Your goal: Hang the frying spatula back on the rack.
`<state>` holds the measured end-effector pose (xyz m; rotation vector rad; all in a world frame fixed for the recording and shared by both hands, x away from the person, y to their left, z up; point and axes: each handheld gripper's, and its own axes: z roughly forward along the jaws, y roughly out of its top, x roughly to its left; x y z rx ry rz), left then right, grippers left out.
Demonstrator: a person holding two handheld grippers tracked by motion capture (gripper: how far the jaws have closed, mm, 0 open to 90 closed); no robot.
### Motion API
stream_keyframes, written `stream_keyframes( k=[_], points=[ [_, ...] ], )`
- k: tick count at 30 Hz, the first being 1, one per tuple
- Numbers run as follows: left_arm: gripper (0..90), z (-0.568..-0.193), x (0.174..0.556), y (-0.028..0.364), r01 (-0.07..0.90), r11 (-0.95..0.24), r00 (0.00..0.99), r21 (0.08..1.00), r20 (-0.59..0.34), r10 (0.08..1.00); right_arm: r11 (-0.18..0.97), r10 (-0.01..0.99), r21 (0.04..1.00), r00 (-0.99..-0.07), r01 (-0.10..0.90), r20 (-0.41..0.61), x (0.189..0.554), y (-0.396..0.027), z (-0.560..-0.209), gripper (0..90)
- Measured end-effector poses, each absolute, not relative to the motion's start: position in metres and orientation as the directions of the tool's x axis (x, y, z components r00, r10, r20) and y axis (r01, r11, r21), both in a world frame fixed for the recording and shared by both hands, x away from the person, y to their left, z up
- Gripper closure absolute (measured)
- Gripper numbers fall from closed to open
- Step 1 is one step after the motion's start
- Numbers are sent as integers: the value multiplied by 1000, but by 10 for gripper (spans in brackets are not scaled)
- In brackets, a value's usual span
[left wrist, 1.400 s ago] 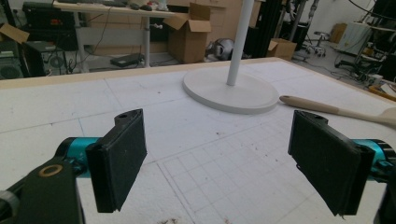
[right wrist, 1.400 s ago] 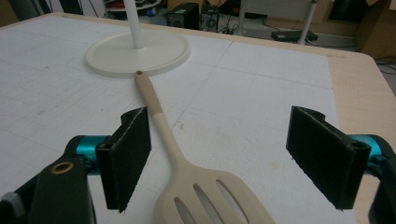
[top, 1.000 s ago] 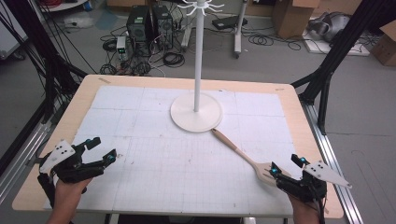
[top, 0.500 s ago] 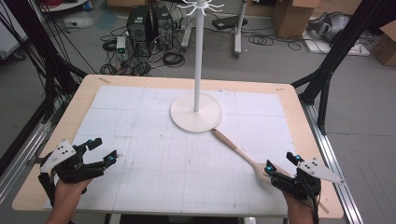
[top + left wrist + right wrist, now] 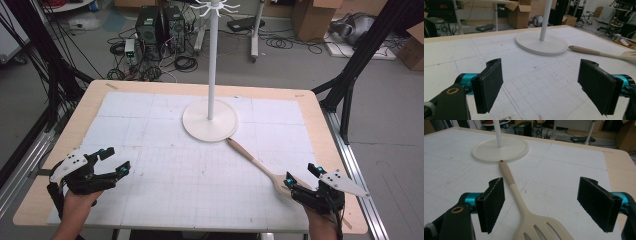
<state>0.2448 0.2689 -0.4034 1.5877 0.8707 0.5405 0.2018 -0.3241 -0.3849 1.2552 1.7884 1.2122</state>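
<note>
overhead, a slotted wooden spatula (image 5: 260,165) lies at four o'clock from the white stand base (image 5: 210,121). right gripper (image 5: 303,178) gapes wide over its blade, holding nothing; left gripper (image 5: 114,161), at eight o'clock, likewise wide and empty.

The high view looks forward and down from above the near edge of the table (image 5: 90,90), taking in the whole top and the floor beyond. Each gripper view sits low over the mat, looking along its own jaws toward the stand (image 5: 541,43) (image 5: 500,148). All three share the stand (image 5: 210,120) and spatula (image 5: 260,165) (image 5: 599,52) (image 5: 521,205).
</note>
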Motion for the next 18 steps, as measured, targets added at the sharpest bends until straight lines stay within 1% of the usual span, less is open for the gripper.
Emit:
stream_keyframes(
  k=[7, 12, 18],
  points=[
    [207, -404, 246, 266, 244, -45, 620, 969, -120, 776, 182, 914, 894, -407, 409, 0, 223, -310, -387, 207],
    [209, -405, 244, 266, 250, -54, 621, 967, -117, 775, 270, 889, 863, -454, 426, -54, 242, -296, -385, 207],
    [213, -403, 240, 268, 248, -59, 620, 967, -111, 777, 354, 852, 801, -520, 483, -63, 270, -281, -386, 213]
  ],
)
